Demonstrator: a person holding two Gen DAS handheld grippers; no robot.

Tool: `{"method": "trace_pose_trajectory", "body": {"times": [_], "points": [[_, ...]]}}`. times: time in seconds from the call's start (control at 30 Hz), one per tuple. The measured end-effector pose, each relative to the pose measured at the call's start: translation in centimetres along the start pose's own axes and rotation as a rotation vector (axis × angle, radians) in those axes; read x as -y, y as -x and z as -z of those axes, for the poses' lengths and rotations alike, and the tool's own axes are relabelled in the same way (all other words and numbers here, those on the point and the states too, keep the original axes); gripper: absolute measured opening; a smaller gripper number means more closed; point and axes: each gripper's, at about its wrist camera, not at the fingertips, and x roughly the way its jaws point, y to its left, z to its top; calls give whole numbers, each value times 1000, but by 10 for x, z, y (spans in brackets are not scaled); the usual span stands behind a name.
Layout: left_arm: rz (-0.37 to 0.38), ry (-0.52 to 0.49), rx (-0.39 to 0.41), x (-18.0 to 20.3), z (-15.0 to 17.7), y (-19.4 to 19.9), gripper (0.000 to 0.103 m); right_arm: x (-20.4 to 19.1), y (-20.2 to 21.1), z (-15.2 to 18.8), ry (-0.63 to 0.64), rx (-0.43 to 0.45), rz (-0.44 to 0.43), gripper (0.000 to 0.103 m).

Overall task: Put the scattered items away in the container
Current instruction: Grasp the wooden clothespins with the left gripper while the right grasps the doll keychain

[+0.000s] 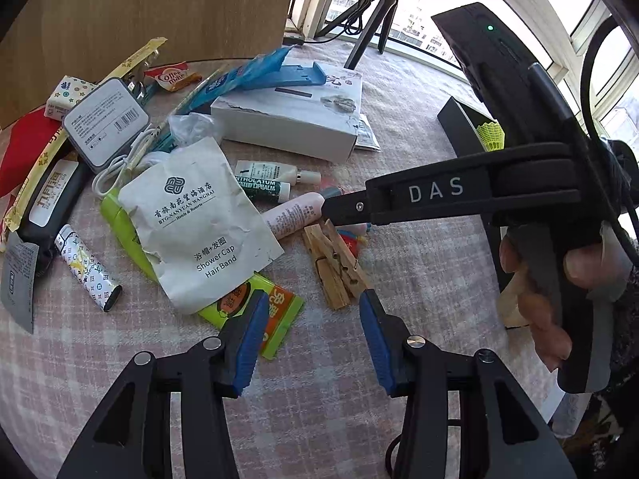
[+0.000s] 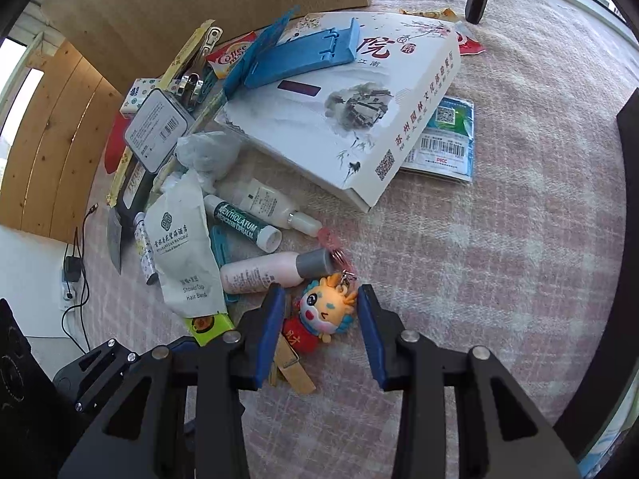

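Note:
A small dragon keychain [image 2: 325, 311] with a red body lies on the checked cloth, on top of wooden clothespins [image 2: 293, 371]. My right gripper [image 2: 321, 331] points down over it, and its blue pads [image 2: 271, 335] flank the toy with small gaps on either side. In the left wrist view that right gripper [image 1: 339, 209] reaches in from the right, held by a hand [image 1: 535, 315]. My left gripper [image 1: 313, 343] hangs open just short of the clothespins [image 1: 333, 267], with nothing between its fingers. A black container [image 1: 459, 127] with a yellow shuttlecock [image 1: 490, 133] stands at the right.
Clutter lies left of the toy: a pink bottle [image 2: 263, 273], a lip balm [image 2: 243, 221], a shower-cap packet [image 1: 199, 219], a lighter [image 1: 88, 267], a tin [image 1: 106, 121] and a white printed box [image 2: 347, 111]. A tripod [image 1: 367, 20] stands behind. Bare cloth [image 2: 499, 259] stretches to the right.

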Motion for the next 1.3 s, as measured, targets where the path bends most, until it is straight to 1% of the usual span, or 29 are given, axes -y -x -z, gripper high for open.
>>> {"method": "trace_pose_trajectory", "body": {"times": [0.07,0.1,0.13,0.27,0.57,0.77,0.87,1.0,1.17,1.23,1.3], "points": [[5,1,1,0,1,0,44,-5,-1,0,29,4,22,37],[9,1,1,-1,1,1,44,-7,-1,1,45,8,34,35],[11,1,0,-1,2,0,44,-8,-1,1,55,11,44,28],[26,0,-8,2,3,-3,44,1,1,2,39,11,15,28],[54,-36,-21,20,-7,-12,44,25,14,7,4,20,20,28],[58,-89,-37,41,-17,-24,38,46,27,10,-20,34,23,28],[76,-82,-55,43,-21,-30,37,52,31,11,-28,40,20,28],[47,-62,-57,37,-19,-32,36,59,37,15,-26,44,15,28],[-10,-54,-61,23,-13,-31,36,53,37,20,-13,38,7,28],[-36,-60,-69,20,-12,-32,31,51,36,20,-6,35,4,28],[-45,-67,-74,18,-11,-32,29,50,37,21,2,35,4,28]]}}
